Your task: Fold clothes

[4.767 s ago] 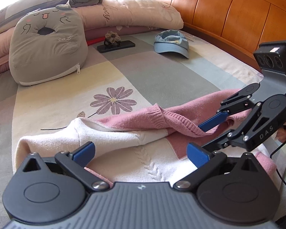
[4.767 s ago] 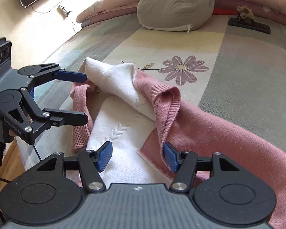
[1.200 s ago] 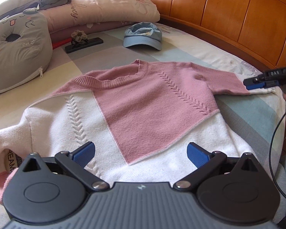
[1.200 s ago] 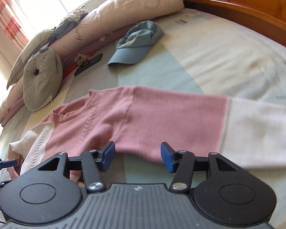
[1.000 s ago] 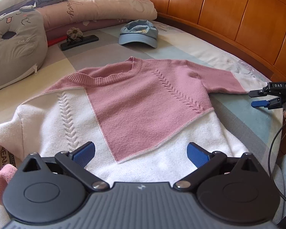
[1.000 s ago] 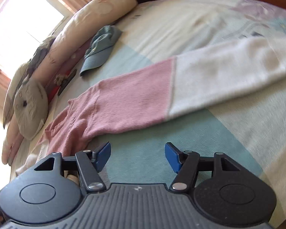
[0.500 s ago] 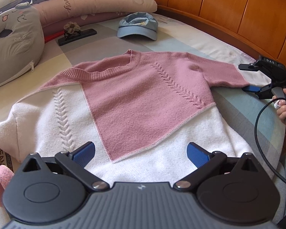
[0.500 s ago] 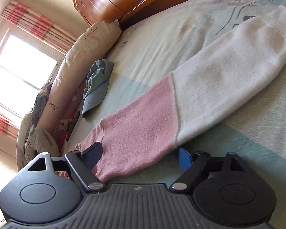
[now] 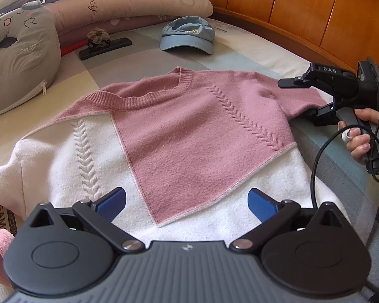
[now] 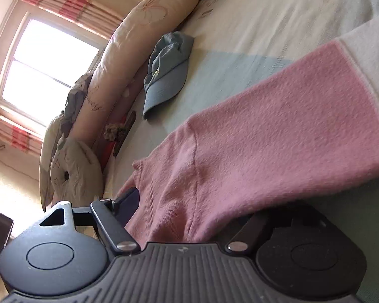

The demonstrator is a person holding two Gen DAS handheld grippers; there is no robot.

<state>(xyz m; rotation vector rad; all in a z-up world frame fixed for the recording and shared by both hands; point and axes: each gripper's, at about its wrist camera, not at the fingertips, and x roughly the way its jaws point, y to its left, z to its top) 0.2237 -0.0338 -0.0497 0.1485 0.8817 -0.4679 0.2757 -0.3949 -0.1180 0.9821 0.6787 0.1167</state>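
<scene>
With our left gripper (image 9: 187,203) open over the flat sweater (image 9: 189,136), our right gripper (image 10: 189,217) straddles its sleeve (image 10: 278,136), unclosed, likely to fold it inward.

The left claw (image 9: 187,205) has a dark grey ribbed body with a small white mark, two round black discs, silver screws at the joints, black link arms and blue pads (image 9: 112,202) on the fingers. The right claw (image 9: 309,96) is black too, with white letters "DAS" on the upper finger, a grey handle and a thin black cable which hangs in a loop. The hand (image 9: 366,133) on that handle wears a light ring.
</scene>
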